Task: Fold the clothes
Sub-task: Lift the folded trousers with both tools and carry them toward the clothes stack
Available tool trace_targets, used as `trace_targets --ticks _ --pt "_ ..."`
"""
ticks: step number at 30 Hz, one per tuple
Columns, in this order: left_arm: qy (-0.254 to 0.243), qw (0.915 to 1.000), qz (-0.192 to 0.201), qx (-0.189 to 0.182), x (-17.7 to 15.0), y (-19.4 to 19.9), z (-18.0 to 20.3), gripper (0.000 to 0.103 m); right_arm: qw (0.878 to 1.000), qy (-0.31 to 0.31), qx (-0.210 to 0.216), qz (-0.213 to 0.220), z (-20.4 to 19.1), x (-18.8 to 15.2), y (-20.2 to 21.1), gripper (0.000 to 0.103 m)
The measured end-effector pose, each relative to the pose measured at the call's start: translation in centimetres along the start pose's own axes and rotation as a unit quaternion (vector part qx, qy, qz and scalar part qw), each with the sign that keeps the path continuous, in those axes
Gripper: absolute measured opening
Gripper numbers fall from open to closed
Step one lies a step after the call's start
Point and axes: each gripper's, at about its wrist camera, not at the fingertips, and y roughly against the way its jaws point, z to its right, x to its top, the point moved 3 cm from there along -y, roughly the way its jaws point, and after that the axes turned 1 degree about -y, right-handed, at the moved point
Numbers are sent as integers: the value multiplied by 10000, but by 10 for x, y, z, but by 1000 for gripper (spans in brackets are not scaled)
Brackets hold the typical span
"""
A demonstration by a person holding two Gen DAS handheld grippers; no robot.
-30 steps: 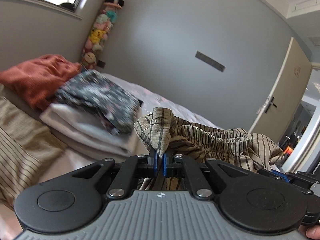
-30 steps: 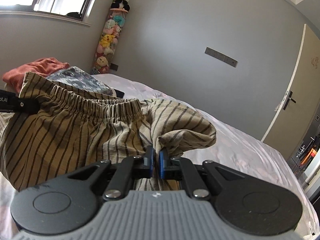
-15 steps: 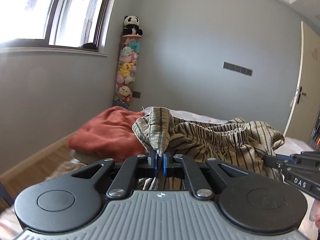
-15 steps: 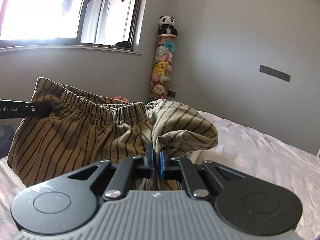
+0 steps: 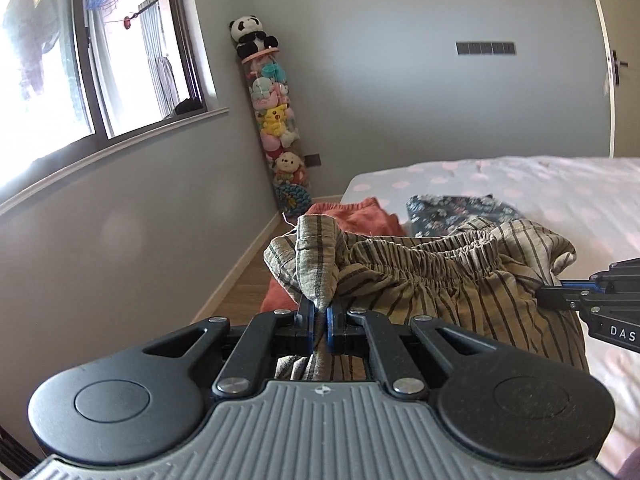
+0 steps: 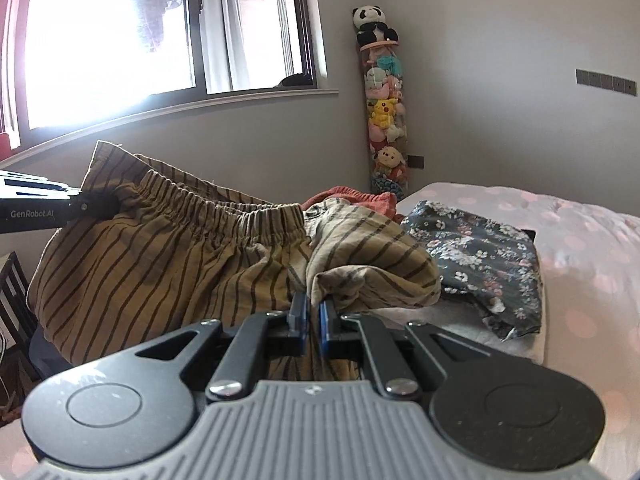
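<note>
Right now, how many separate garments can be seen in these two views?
3: the striped shorts held up between the left gripper and right gripper; a rust-red garment behind them; a dark floral garment on the bed. Others may be hidden beneath.

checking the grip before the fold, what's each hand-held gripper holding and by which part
Both hold the tan, dark-striped cloth shorts: left hand-held gripper and right hand-held gripper each pinch an end of the elastic waistband.

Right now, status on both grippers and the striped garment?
Left gripper and right gripper both shut on tan dark-striped elastic-waist shorts, held up between them. Folded dark floral garment on bed beyond; nothing blocking.
</note>
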Motion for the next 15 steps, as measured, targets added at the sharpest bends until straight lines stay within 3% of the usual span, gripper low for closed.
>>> trace_targets --ticks 9,15 --pt "-176 9975 -687 -40 -22 -63 -14 4 9975 -517 31 -475 10 -21 -31 7" --pt "-359 9913 -1264 -76 -41 -120 -17 4 9927 -772 63 -927 22 -42 -64 7"
